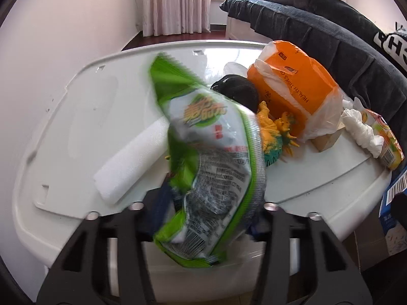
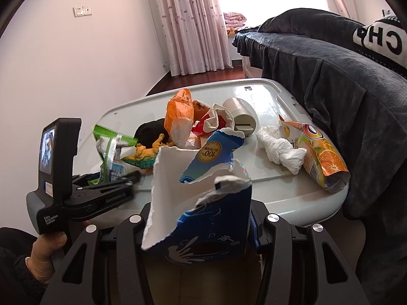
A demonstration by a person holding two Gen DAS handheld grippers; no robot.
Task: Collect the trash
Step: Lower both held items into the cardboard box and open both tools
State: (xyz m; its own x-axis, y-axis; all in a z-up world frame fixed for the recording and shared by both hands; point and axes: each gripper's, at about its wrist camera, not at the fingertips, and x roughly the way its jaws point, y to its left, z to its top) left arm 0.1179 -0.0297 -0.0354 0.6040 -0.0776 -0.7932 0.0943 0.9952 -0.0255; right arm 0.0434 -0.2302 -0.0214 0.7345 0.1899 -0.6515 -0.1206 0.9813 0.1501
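Mid-collection: left gripper [image 1: 203, 218] apparently clamped on green snack wrapper [image 1: 208, 157], right gripper [image 2: 201, 231] gripping torn blue carton [image 2: 203, 216]; next, binning both.

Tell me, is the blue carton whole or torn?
Torn: the blue carton in the right gripper has ragged white edges.

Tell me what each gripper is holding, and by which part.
Left gripper pinches the green snack wrapper near its lower end. Right gripper holds the torn blue carton by its lower body.
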